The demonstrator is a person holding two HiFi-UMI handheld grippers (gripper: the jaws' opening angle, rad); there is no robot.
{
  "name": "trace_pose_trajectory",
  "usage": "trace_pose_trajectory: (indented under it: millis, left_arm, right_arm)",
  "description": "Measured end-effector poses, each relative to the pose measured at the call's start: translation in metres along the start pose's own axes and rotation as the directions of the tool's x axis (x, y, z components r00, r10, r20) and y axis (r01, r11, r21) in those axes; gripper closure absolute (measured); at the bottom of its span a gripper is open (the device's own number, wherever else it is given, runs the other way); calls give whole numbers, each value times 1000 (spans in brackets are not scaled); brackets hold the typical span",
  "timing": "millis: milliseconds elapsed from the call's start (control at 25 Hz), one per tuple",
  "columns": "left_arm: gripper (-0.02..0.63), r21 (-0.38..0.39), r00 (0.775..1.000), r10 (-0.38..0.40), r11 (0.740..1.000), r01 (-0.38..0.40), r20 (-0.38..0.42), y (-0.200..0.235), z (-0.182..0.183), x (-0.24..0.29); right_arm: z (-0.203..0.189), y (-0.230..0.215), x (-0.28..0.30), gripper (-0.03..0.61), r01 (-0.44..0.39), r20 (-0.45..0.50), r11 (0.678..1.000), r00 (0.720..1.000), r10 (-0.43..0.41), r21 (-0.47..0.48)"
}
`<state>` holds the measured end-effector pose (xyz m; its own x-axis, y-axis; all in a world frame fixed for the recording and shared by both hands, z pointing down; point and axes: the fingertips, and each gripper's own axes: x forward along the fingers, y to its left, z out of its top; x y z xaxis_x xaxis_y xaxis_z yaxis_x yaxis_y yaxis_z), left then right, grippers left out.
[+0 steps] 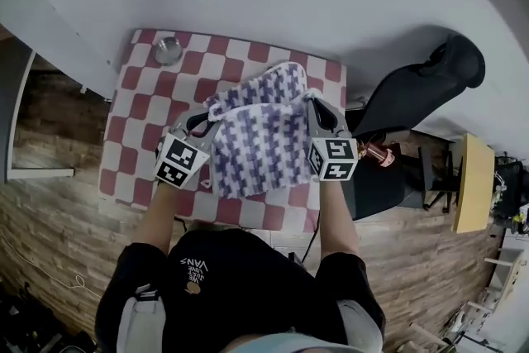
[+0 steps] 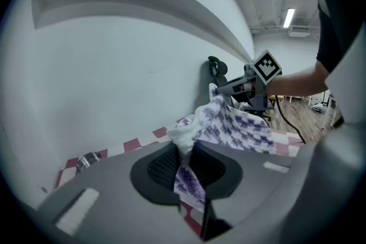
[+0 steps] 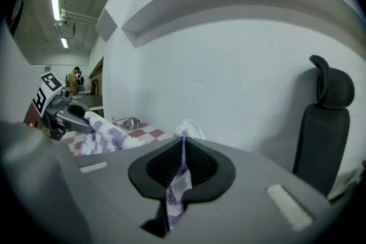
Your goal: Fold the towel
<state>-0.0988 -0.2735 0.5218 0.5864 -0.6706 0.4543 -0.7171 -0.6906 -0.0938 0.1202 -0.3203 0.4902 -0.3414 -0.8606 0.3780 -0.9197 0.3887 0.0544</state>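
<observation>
Gripping the purple-and-white towel [image 1: 260, 140] by two corners, you hold its edge stretched between the claws — left claw [image 1: 207, 125] clamped on a bunched corner, right claw [image 1: 314, 105] clamped on the corner bearing the label — likely to carry that edge squarely across for a fold. The rest sags onto the red-checked bench [image 1: 124, 153] between and below both claws, apart from the steel bowl [image 1: 168, 50].
</observation>
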Motion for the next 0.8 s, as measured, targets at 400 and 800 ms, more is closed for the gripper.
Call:
trace_pose_trajectory:
  millis: [400,800]
  left_arm:
    - [566,-144,993,78,985,-91,-93,60,-55,69]
    - [411,-463,988,68,878,-125,-139,90,-88,77]
  right_arm:
    - [-38,-8,112,560,20,-128,1000,992,-19,3]
    - [-63,-27,137,467,45,-191,995,981,-27,93]
